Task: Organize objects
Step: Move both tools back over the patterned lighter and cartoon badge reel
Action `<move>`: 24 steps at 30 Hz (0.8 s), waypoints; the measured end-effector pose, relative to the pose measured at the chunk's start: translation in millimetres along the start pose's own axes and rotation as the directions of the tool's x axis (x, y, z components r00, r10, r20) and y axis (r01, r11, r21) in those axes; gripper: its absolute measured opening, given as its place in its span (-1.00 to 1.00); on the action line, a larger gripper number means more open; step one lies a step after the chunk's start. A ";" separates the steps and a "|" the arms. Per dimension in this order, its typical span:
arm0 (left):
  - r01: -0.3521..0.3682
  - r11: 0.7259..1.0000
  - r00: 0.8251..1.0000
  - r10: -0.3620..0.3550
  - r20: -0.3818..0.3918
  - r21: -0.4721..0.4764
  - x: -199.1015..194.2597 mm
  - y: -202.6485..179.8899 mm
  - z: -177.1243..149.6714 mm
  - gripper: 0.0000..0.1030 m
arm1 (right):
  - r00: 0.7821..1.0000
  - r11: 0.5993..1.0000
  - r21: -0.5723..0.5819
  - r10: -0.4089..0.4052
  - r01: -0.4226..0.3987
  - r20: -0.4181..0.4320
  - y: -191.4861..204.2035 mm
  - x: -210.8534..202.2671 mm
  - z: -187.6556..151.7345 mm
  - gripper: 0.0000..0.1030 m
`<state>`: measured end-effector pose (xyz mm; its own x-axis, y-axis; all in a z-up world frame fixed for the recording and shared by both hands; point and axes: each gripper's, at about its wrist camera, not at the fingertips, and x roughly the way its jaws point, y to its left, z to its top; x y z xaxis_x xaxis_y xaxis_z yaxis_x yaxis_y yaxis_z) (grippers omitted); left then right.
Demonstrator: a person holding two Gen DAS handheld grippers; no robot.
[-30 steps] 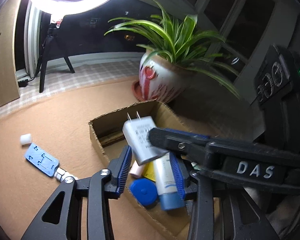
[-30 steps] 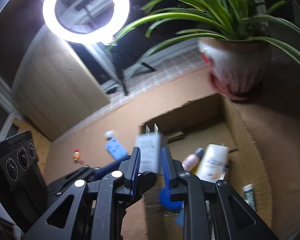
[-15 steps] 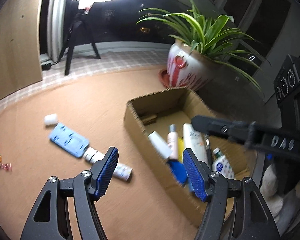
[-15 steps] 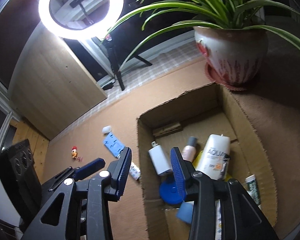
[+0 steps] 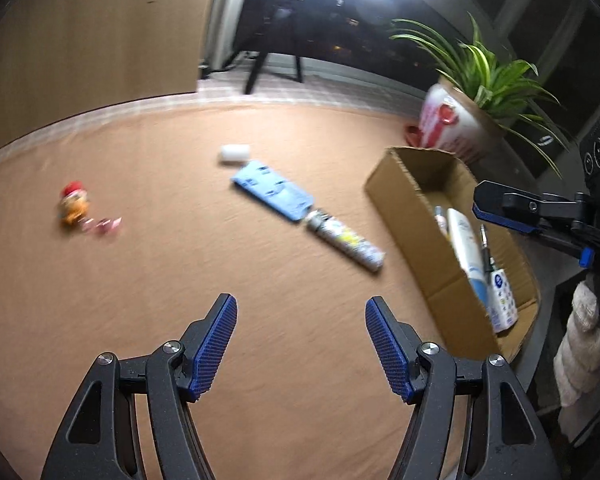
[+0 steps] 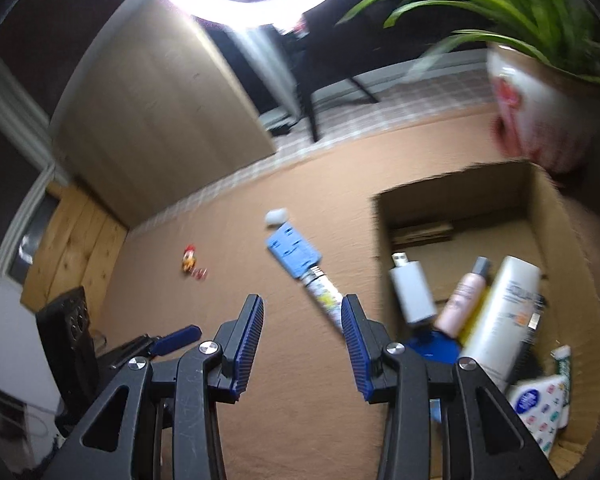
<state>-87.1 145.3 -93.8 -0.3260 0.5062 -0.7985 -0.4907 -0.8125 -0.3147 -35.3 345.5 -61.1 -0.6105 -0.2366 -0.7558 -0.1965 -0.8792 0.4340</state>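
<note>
Lying at centre-right of the left wrist view, the printed tube [image 5: 346, 241] rests on the tan mat [image 5: 180, 280], its capped end touching the blue flat holder [image 5: 272, 195]; it looks light, round and probably slick, likely to roll, so a grip across its middle seems safest; the holder looks stiff and thin, best pinched by its long edges; a small white cap [image 5: 235, 153] sits just beyond; a little toy figure [image 5: 73, 205] lies far left; the cardboard box [image 5: 404, 196] at right already holds bottles; the left gripper [image 5: 300, 340] gapes wide, empty; the right gripper [image 6: 302, 344] is likewise spread, holding nothing.
</note>
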 end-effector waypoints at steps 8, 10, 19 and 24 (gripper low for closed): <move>-0.040 0.998 0.999 0.040 0.009 -0.054 -19.2 34.2 -15.6 0.37 | 0.973 0.986 -0.127 -0.131 0.108 -0.189 41.7 81.4 17.9 -0.26; -0.045 0.996 0.999 0.046 0.019 -0.071 -28.0 44.8 -20.4 0.37 | 0.956 0.973 -0.164 -0.194 0.160 -0.219 48.0 101.8 21.8 -0.26; -0.052 0.986 0.997 0.061 0.051 -0.161 -52.6 87.0 -35.8 0.37 | 0.885 0.914 -0.229 -0.388 0.335 -0.258 53.7 141.0 27.3 -0.17; -0.049 0.983 0.997 0.059 0.056 -0.179 -56.9 97.8 -40.0 0.37 | 0.854 0.906 -0.262 -0.406 0.331 -0.325 48.5 156.0 28.7 -0.12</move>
<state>-84.3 25.4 -99.7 -0.3991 0.4724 -0.7859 -0.3218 -0.8747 -0.3624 -162.1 277.9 -143.9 -0.1917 0.0206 -0.9812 -0.1793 -0.9837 0.0144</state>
